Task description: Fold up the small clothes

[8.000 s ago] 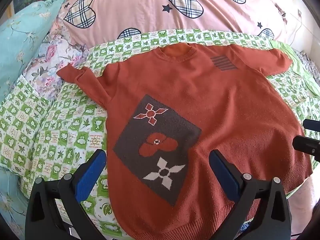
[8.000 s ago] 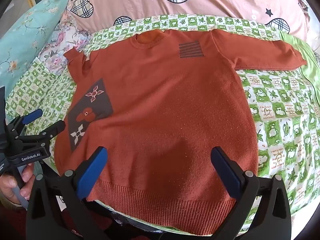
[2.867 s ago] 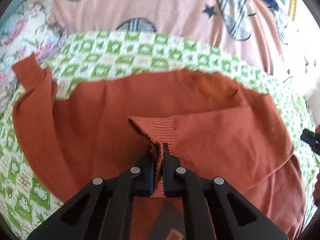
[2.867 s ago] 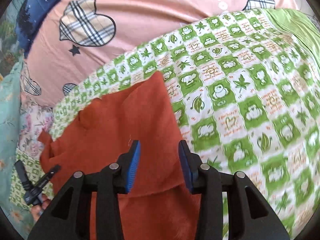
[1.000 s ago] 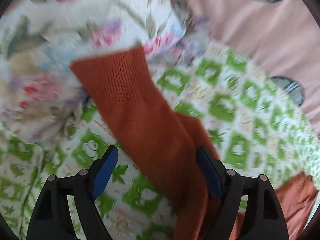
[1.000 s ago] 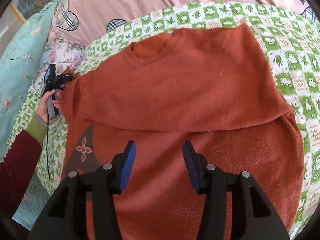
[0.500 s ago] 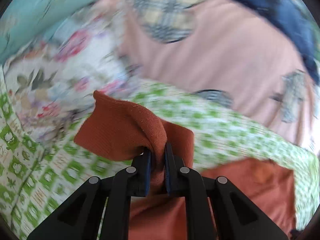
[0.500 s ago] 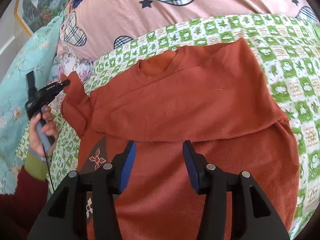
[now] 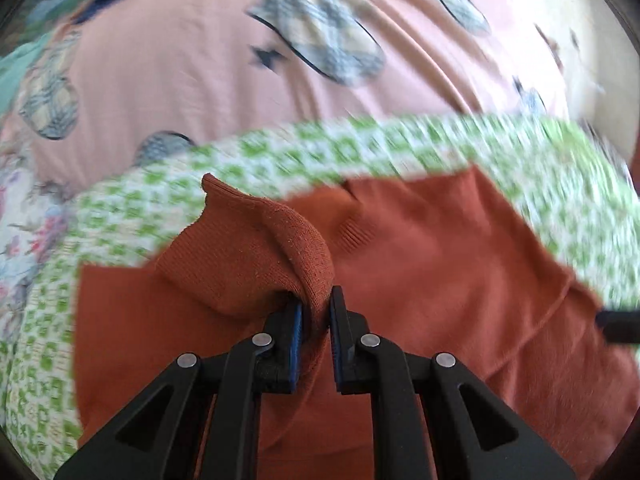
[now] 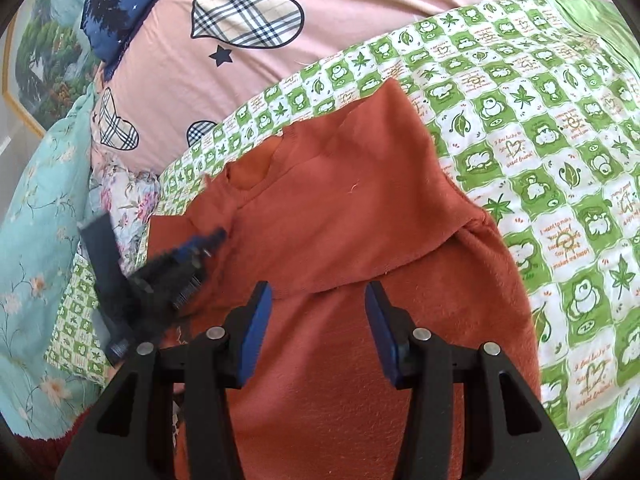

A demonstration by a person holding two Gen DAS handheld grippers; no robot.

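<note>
Sleeve pinched, sweater on the bed

My left tool (image 9: 316,320) grips the sleeve (image 9: 256,256) over the orange sweater (image 10: 352,216) on the bed (image 10: 560,128); my right tool (image 10: 318,328) hovers wide apart, holding nothing.

Bright daylight, motion blur, fisheye warping.

Home bedroom, bed with green checked sheet (image 10: 560,128), pink heart-print quilt (image 10: 340,12)

Our right gripper (image 10: 316,330) hangs spread over the orange sweater (image 10: 360,240) on the bed's green checked sheet (image 10: 560,160); our blurred left gripper (image 10: 216,238) touches its left sleeve.
</note>
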